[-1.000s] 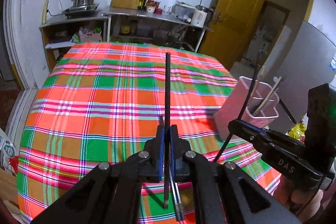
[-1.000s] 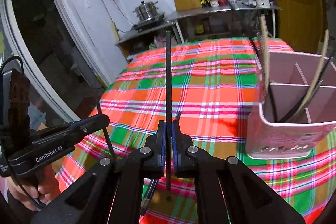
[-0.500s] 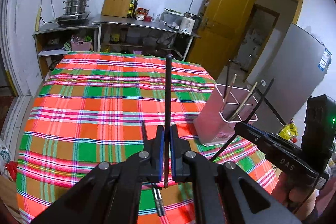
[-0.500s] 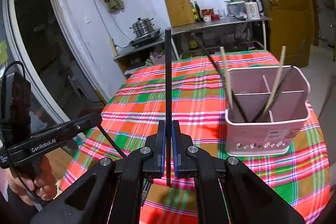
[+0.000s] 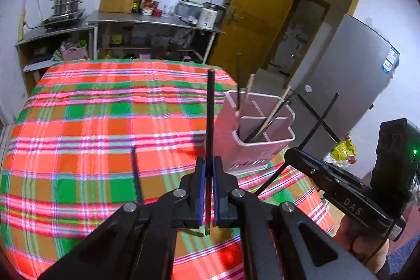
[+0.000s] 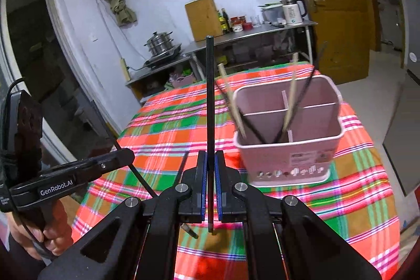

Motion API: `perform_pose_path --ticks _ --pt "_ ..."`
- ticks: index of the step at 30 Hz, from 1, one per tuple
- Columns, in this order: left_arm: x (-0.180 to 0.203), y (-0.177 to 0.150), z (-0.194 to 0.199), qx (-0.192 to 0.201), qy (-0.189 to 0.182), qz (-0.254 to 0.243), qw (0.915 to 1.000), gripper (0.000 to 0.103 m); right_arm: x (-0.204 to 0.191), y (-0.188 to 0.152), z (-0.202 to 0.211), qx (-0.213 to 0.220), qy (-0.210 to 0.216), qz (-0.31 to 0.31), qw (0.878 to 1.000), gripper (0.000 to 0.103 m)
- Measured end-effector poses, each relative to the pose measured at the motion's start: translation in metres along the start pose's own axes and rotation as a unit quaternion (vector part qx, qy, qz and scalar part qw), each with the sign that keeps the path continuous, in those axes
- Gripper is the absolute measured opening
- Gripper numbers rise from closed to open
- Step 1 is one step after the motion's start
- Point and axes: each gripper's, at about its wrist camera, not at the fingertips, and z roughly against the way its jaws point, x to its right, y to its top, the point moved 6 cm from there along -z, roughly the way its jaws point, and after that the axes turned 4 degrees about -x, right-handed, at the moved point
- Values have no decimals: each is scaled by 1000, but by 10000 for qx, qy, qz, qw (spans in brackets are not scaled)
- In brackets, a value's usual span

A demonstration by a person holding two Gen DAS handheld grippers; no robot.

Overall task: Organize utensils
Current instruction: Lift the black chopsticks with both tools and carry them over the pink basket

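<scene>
My left gripper [image 5: 209, 169] is shut on a black chopstick [image 5: 210, 112] that stands upright between its pads. My right gripper [image 6: 210, 162] is shut on another black chopstick [image 6: 209, 96], also upright. A pink divided utensil holder [image 5: 258, 134] stands on the plaid tablecloth [image 5: 92, 122] ahead and to the right of the left gripper; it also shows in the right wrist view [image 6: 288, 146], just right of the right gripper. It holds several wooden and black chopsticks. One more black chopstick [image 5: 137, 175] lies on the cloth left of the left gripper.
The right gripper's body [image 5: 341, 190] shows at the right of the left wrist view, the left gripper's body [image 6: 65, 180] at the left of the right wrist view. A steel counter [image 5: 152, 22] with pots stands behind the table. A grey fridge [image 5: 349, 75] stands right.
Both grippers have risen and drawn back from the table with their chopsticks. The pink holder now sits nearer the middle of both views.
</scene>
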Motion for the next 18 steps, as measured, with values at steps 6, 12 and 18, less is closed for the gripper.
perform_pose_path --ticks 6,12,18 --pt "25 31 0 157 -193 -117 9996 6 20 22 18 279 -166 -100 9994 5" --pt "49 69 6 436 -346 -236 9982 6 30 54 41 667 -261 -122 9974 5" --pt "62 98 5 651 -398 -305 9966 6 36 81 53 988 -313 -91 9946 5"
